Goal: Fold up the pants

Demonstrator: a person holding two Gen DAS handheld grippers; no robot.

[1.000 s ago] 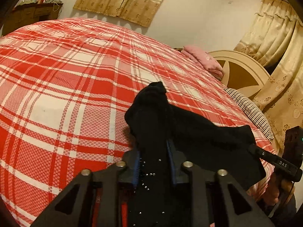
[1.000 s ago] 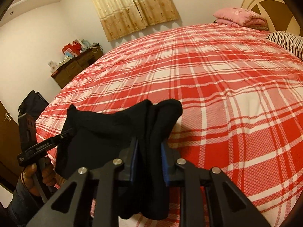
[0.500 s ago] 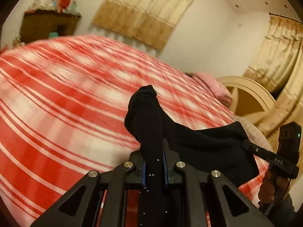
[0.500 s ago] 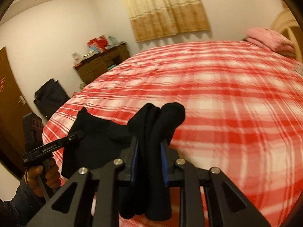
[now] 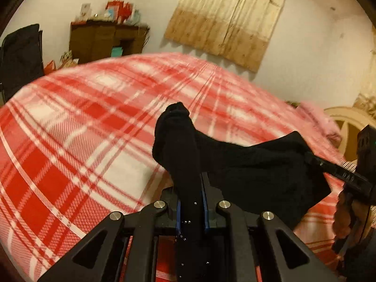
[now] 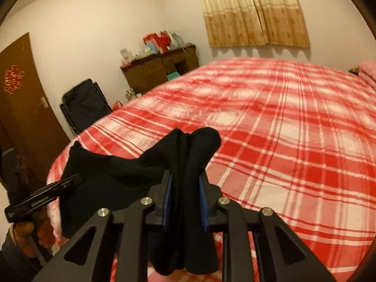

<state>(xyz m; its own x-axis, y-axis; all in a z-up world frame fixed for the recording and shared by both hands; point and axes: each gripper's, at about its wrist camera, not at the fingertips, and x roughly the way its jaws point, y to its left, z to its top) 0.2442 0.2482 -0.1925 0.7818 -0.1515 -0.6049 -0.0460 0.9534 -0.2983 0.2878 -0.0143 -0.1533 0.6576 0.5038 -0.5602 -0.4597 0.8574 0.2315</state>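
The black pants (image 5: 258, 164) hang stretched between both grippers above the red plaid bed (image 5: 82, 141). My left gripper (image 5: 190, 202) is shut on one bunched end of the pants, which sticks up past its blue pads. My right gripper (image 6: 184, 188) is shut on the other bunched end (image 6: 195, 145). In the left wrist view the right gripper (image 5: 329, 169) shows at the right edge, clamped on the cloth. In the right wrist view the left gripper (image 6: 70, 181) shows at the lower left, clamped on the pants (image 6: 105, 176). The lower part of the pants is hidden behind the gripper bodies.
A wooden dresser (image 6: 162, 68) with boxes on top stands against the far wall. A black chair (image 6: 84, 103) stands beside a brown door (image 6: 21, 98). Pink pillows (image 5: 317, 119) and a cream headboard (image 5: 345, 127) lie at the bed's right. Curtains (image 6: 253, 11) hang behind.
Both grippers have tilted up and swung left with the pants still clamped, so the dresser, chair and door have come into view. The cloth stays stretched between them.
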